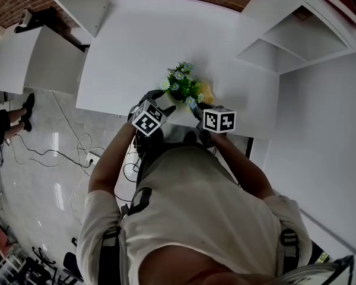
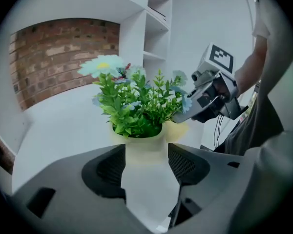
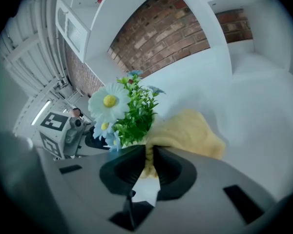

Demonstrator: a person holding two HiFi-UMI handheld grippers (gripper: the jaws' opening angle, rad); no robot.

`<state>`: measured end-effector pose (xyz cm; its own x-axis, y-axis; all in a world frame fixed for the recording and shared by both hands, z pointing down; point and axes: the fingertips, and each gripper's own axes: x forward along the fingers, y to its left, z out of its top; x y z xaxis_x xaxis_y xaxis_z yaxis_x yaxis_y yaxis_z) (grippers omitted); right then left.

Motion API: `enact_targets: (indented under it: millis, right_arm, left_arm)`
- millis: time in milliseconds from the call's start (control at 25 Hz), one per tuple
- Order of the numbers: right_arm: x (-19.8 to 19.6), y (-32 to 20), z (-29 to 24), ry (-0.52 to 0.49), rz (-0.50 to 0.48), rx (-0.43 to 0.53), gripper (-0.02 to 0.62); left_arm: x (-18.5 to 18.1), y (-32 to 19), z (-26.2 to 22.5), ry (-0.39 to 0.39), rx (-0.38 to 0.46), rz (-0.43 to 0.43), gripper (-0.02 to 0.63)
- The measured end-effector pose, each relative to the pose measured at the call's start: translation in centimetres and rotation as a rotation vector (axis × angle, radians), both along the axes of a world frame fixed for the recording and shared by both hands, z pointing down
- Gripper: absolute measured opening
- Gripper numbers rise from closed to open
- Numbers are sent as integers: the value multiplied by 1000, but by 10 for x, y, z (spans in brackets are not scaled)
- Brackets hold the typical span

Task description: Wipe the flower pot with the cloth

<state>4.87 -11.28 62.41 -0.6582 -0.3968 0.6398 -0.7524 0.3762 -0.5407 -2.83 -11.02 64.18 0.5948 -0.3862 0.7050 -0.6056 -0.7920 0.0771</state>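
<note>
A white flower pot (image 2: 145,152) with green leaves and pale daisies (image 2: 132,101) stands near the front edge of the white table (image 1: 142,46). My left gripper (image 2: 146,161) has one jaw on either side of the pot, and I see no pad pressing on it. My right gripper (image 3: 150,152) is shut on a yellow cloth (image 3: 188,130), which bunches against the pot's far side under the leaves. The head view shows both grippers (image 1: 166,104) (image 1: 200,107) flanking the plant (image 1: 181,83), with the cloth (image 1: 206,91) at its right. The pot's lower half is hidden.
White shelves (image 1: 296,34) stand at the table's right and a brick wall (image 2: 58,57) runs behind it. Cables (image 1: 65,153) trail over the floor at the left, where a person's legs (image 1: 12,120) show. A second white desk (image 1: 29,58) stands at the left.
</note>
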Motion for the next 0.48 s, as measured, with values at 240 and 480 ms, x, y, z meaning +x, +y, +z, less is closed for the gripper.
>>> enact_targets:
  millis: [240, 480]
  right_arm:
    - [-11, 15, 6, -21, -9, -33, 60]
    - [0, 21, 13, -25, 68, -82, 61]
  left_arm:
    - [12, 3, 5, 26, -32, -139, 281]
    - [30, 28, 3, 63, -92, -98, 279]
